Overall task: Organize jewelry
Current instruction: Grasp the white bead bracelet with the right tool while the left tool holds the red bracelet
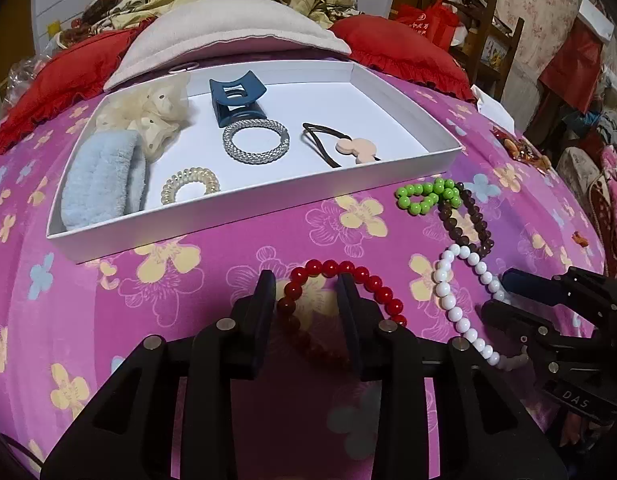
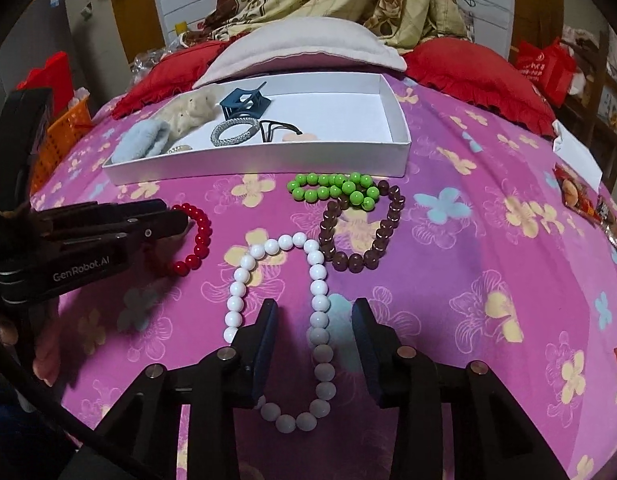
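Several bead bracelets lie on the pink flowered bedspread: red [image 1: 340, 276] [image 2: 200, 236], white [image 1: 460, 304] [image 2: 318, 312], brown [image 1: 472, 220] [image 2: 364, 232] and green [image 1: 426, 196] [image 2: 336, 190]. My left gripper [image 1: 306, 284] [image 2: 180, 220] is open, its jaws straddling the left part of the red bracelet. My right gripper [image 2: 314, 312] [image 1: 496, 292] is open, its jaws either side of the white bracelet's right strand. A white tray [image 1: 244, 216] [image 2: 260, 160] beyond holds hair accessories and a silver bangle [image 1: 256, 142] [image 2: 234, 132].
In the tray lie a blue claw clip [image 1: 236, 98], a cream scrunchie [image 1: 152, 112], a light blue headband [image 1: 104, 176], a spiral hair tie [image 1: 190, 190] and a brown hair tie [image 1: 344, 146]. Red pillows [image 1: 400, 50] and a white cushion [image 1: 228, 36] sit behind.
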The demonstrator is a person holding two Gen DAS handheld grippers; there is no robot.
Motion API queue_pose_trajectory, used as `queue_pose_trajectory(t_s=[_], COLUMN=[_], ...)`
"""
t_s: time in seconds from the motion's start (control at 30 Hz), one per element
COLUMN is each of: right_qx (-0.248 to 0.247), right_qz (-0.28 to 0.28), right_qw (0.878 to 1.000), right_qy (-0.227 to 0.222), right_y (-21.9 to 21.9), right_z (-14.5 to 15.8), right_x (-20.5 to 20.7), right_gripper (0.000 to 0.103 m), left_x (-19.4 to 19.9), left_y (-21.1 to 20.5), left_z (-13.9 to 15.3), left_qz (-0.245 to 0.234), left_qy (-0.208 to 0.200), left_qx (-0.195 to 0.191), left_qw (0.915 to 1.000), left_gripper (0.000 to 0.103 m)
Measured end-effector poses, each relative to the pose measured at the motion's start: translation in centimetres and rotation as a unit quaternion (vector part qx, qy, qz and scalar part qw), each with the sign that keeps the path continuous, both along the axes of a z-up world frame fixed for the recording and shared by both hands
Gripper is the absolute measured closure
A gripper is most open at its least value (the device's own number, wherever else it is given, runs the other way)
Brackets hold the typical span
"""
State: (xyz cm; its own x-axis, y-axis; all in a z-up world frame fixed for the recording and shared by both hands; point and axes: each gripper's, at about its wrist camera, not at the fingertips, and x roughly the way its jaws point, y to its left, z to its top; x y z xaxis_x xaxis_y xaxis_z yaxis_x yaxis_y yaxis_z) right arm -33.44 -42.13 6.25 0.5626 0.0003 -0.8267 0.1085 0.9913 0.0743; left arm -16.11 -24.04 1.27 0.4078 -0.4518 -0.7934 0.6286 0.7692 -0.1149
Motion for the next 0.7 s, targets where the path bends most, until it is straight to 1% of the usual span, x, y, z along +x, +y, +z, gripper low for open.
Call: queue_pose_trajectory(t_s=[0.03,0.07,0.13,0.17,0.2,0.3,0.43,0.7], right_qx=[-0.005,-0.010,-0.014,-0.015,-0.013,0.006,0.012,0.029], right_qz=[0.001,0.002,0.005,0.007,0.006,-0.001,-0.011,-0.013], right_qw=[1.000,1.000,1.000,1.000,1.000,1.000,1.000,0.998], right_qy=[-0.001,-0.002,-0.003,-0.004,-0.005,-0.011,-0.025,-0.063], right_y=[0.1,0.2,0.4,0.5,0.5,0.0,-0.4,-0.5], right_z=[0.0,0.0,0.0,0.0,0.0,0.1,0.7,2.1], right_x=[0.0,0.1,0.1,0.2,0.1,0.1,-0.1,-0.6], right_gripper=[0.072,0.077,0.084,0.090,0.093,0.094,0.094,0.094], left_x=[-0.1,-0.1,0.0,0.0,-0.2,-0.5,-0.8,-2.2], left_y=[0.0,0.1,0.3,0.3,0.3,0.3,0.6,2.1], left_z=[0.0,-0.1,-0.1,-0.1,-0.1,-0.1,0.3,2.7], left_qz=[0.006,0.008,0.009,0.010,0.010,0.009,0.011,0.012], left_qy=[-0.007,-0.008,0.001,0.002,0.002,0.002,0.004,-0.013], left_qx=[0.010,0.013,0.004,0.002,0.003,0.003,-0.006,-0.037], left_qw=[0.9999,0.9999,1.0000,0.9999,0.9999,1.0000,0.9999,0.9992], left_gripper=[0.091,0.095,0.095,0.095,0.095,0.095,0.095,0.095])
